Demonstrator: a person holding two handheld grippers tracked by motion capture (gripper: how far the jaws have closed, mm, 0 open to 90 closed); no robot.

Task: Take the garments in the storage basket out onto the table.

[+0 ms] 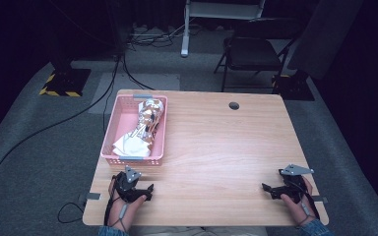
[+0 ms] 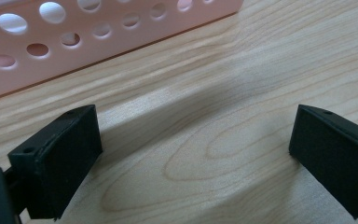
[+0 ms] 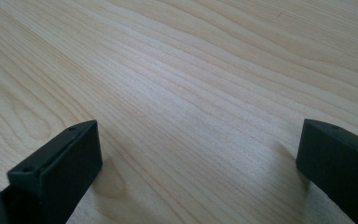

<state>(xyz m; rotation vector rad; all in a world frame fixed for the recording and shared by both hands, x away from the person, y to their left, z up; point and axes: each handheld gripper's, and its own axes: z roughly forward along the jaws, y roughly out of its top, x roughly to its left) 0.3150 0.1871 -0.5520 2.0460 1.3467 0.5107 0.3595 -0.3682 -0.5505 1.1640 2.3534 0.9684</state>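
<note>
Surface (image 1: pixel 216 142): pale wood, wavy brown grain lines, oval grain rings. Basket (image 1: pixel 110 129) on surface's left far part: pink, walls dotted with round holes, grey tabs on both end rims. In basket: foil wrap (image 1: pixel 149 115), shiny silver with orange glints; white paper (image 1: pixel 128 144). Left gripper (image 1: pixel 145 191) and right gripper (image 1: pixel 270 189): black fingers (image 2: pixel 56 161), grey plates. Floor around surface: grey carpet, black cables; yellow-black striped base (image 1: pixel 64 81).
</note>
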